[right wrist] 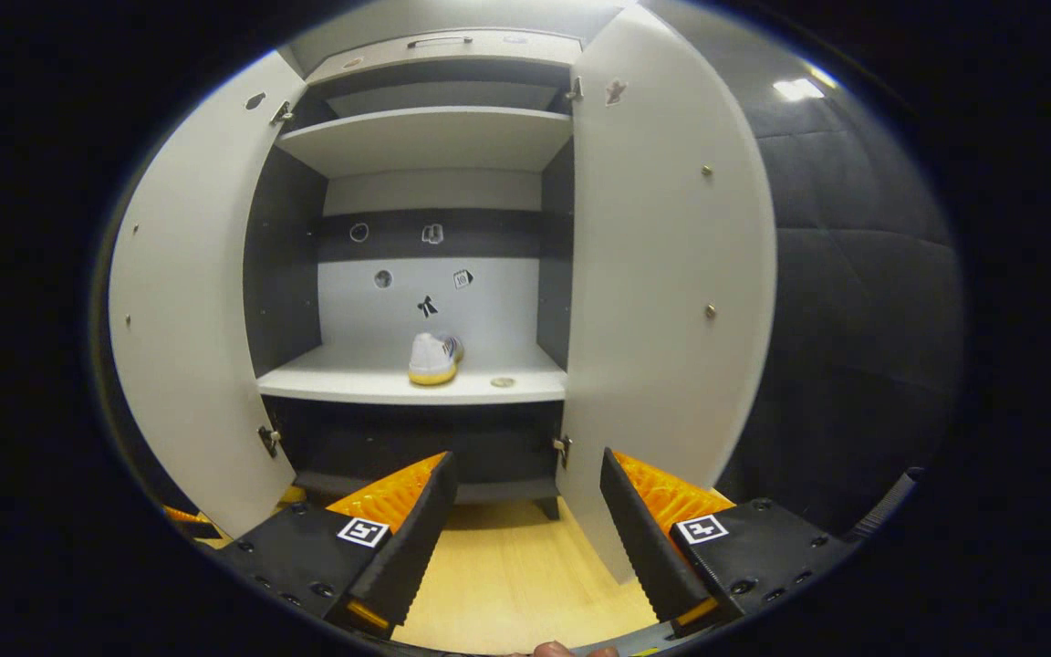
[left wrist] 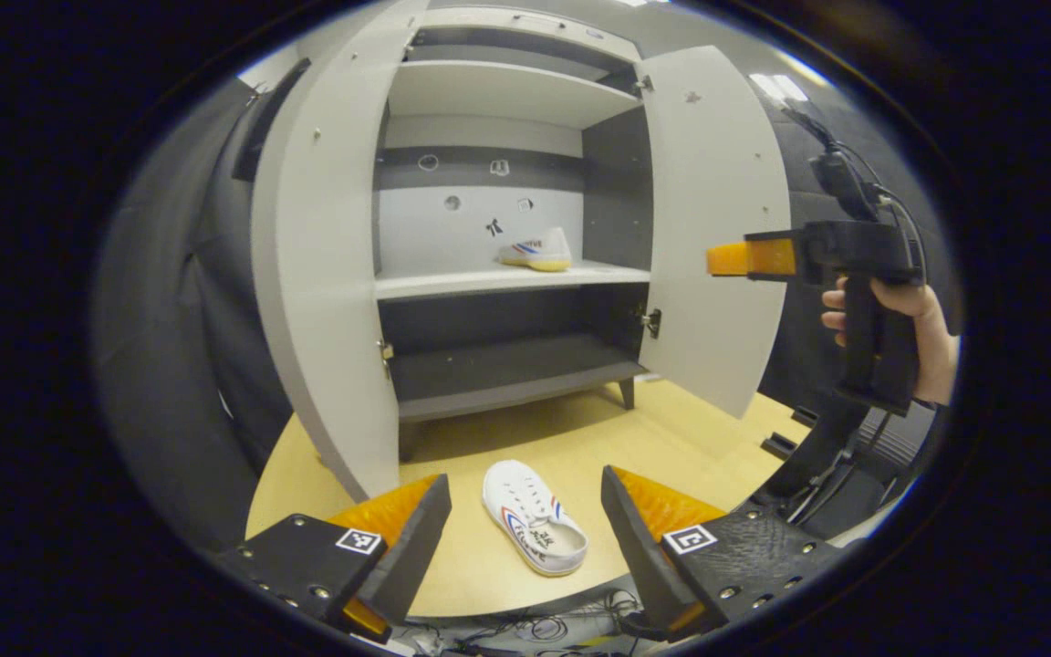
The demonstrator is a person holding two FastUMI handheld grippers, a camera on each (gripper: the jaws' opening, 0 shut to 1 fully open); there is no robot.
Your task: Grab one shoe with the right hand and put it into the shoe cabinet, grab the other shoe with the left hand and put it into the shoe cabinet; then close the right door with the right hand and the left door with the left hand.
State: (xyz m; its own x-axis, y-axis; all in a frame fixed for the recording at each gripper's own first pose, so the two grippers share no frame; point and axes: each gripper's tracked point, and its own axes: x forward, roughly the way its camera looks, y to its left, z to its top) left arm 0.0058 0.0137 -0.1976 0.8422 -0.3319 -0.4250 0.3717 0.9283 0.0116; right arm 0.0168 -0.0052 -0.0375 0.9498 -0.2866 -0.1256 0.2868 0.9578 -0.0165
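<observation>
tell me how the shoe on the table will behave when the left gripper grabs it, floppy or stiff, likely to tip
The shoe looks like a canvas low-top, so its upper will probably give under the fingers while the sole stays firmer. It likely weighs little for its size. It lies flat on the table, so a push should slide it rather than tip it. The open left gripper straddles it.

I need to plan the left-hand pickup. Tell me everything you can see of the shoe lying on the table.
The shoe on the table is a white low-top sneaker, canvas by its look, with white laces, red and blue side stripes and a pale sole. It lies upright on the wooden table before the open shoe cabinet, toe towards the cabinet. It sits between the open left claw fingers in the left gripper view, untouched.
</observation>
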